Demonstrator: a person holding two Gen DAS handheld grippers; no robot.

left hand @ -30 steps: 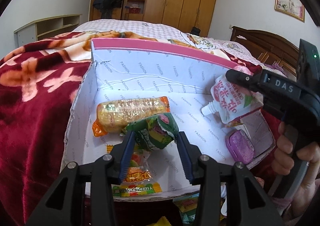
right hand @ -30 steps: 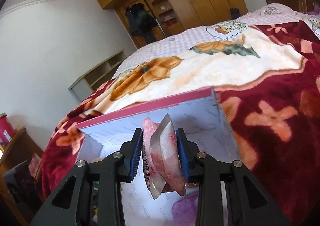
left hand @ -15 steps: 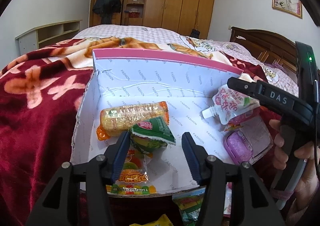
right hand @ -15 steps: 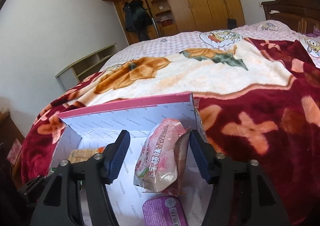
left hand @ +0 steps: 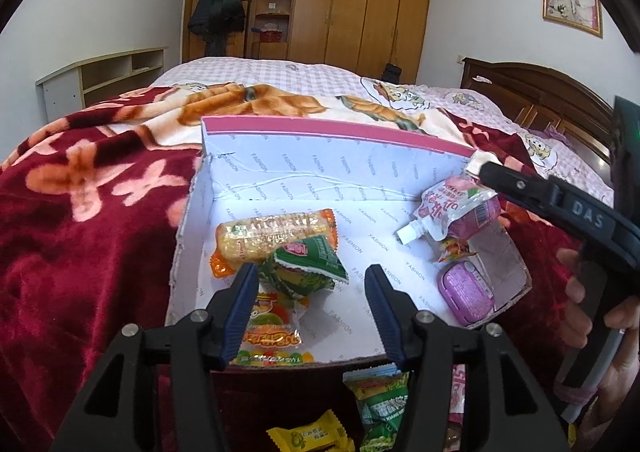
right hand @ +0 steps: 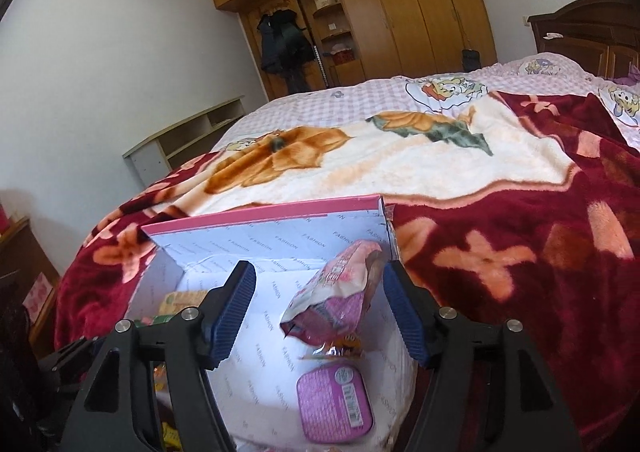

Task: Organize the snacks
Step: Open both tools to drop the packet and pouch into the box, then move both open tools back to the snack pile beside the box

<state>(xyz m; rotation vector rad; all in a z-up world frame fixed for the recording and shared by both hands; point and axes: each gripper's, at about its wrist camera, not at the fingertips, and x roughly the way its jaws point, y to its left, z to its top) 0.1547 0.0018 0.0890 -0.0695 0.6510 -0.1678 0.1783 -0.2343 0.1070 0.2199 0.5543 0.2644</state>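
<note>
A white box with a pink rim (left hand: 320, 128) lies open on the bed. In it lie an orange cracker pack (left hand: 276, 238), a green snack packet (left hand: 308, 266), a fruit-print bag (left hand: 272, 332), a pink spouted pouch (left hand: 456, 212) and a purple case (left hand: 466, 294). My left gripper (left hand: 310, 306) is open and empty, just behind the green packet. My right gripper (right hand: 320, 312) is open, above the pink pouch (right hand: 336, 304) and the purple case (right hand: 334, 404) at the box's right end (right hand: 264, 212).
Loose snacks lie in front of the box: a green bag (left hand: 380, 408) and a yellow packet (left hand: 308, 436). The red flowered blanket (left hand: 80, 212) surrounds the box. A wardrobe (left hand: 340, 0) and a headboard (left hand: 536, 88) stand beyond the bed.
Both grippers opened. The left let the green packet drop into the box and drew back. The right released the pink pouch, which now rests in the box's right end.
</note>
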